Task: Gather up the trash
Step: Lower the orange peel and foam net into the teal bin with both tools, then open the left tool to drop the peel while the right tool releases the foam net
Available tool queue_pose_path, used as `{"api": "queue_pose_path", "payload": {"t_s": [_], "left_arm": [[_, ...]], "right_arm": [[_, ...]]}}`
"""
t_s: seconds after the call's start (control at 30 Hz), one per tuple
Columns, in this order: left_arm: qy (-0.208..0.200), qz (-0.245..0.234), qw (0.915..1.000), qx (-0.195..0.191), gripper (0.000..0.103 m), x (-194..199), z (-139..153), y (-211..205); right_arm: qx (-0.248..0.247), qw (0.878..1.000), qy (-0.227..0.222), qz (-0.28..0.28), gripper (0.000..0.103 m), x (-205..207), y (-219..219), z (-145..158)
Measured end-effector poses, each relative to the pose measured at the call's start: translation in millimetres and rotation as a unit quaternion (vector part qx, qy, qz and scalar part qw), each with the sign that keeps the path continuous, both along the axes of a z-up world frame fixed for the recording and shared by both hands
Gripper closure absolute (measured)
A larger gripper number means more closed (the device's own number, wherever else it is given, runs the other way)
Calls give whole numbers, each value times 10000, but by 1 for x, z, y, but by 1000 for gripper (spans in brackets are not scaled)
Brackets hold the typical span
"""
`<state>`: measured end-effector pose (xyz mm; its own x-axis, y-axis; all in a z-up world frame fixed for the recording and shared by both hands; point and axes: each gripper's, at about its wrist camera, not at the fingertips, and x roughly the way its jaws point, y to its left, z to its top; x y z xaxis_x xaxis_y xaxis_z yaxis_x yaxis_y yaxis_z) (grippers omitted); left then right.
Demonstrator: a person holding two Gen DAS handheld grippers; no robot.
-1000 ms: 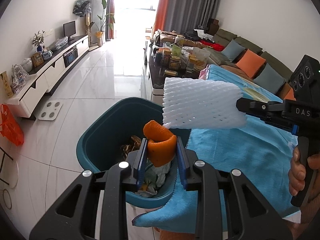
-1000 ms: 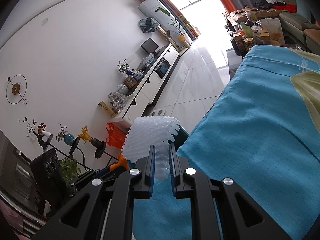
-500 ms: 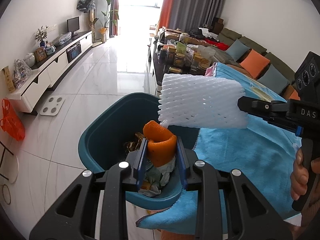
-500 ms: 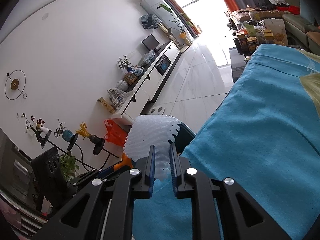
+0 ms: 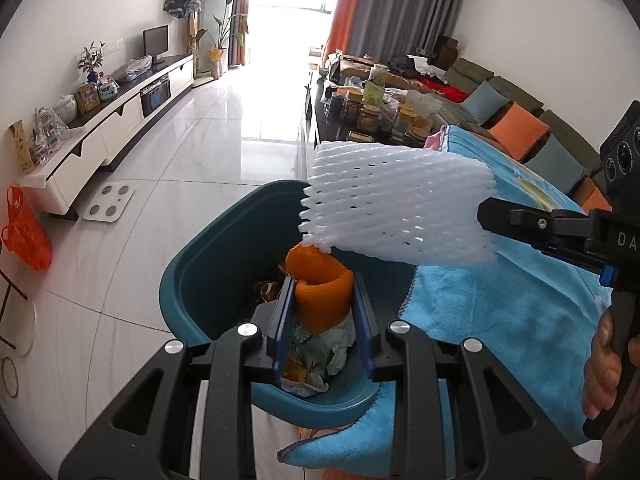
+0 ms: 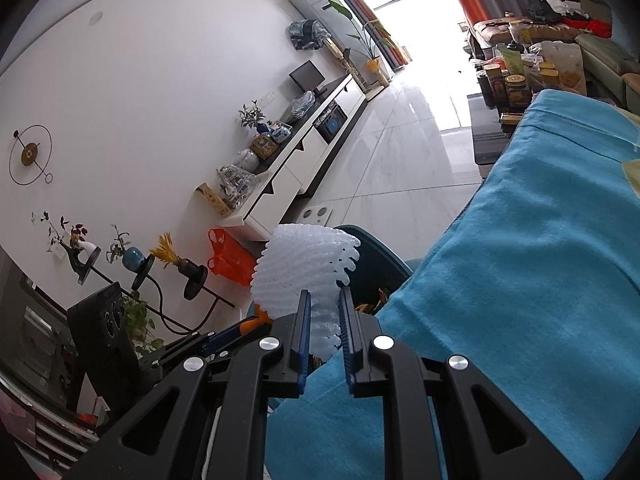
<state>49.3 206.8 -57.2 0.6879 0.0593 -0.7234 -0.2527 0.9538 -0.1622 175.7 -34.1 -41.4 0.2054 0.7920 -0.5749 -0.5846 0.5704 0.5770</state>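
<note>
Your left tool (image 5: 323,322) is clamped on a curl of orange peel (image 5: 322,294), held right over the teal bin (image 5: 208,276). Your right tool (image 6: 323,336) is pinched on the white foam net (image 6: 304,276), which hangs over the bin's far rim beside the blue towel (image 5: 500,320). Bin already holds wrappers and scraps. Left to do, by my read: release both pieces into the bin.

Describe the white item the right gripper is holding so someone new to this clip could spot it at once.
Start at the teal trash bin beside the blue towel. Above the bin's rim, the right gripper is shut on a white foam fruit net. Its open mesh of holes and white colour set it apart from the solid orange peel pinched in the left gripper below it.
</note>
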Motion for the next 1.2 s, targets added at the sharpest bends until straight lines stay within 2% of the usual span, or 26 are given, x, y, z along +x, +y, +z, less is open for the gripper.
{"api": "queue_pose_path", "payload": {"t_s": [0.37, 0.83, 0.93, 1.0, 1.03, 1.2], "left_arm": [[83, 67, 9999, -1, 74, 4, -6, 1], [229, 244, 9993, -181, 66, 11, -20, 14], [254, 285, 9989, -273, 63, 11, -24, 18], [283, 268, 9988, -292, 61, 13, -26, 18], [293, 246, 9988, -293, 56, 13, -28, 18], [311, 257, 9989, -240, 54, 12, -32, 20]], "right_arm": [[-133, 9998, 28, 117, 89, -1, 17, -5], [-334, 9991, 98, 238, 88, 1, 47, -13], [-398, 9987, 169, 261, 84, 3, 53, -18], [-459, 9985, 171, 243, 78, 3, 56, -20], [-470, 9985, 177, 236, 77, 3, 58, -21], [-499, 9985, 182, 163, 73, 3, 56, -22]]}}
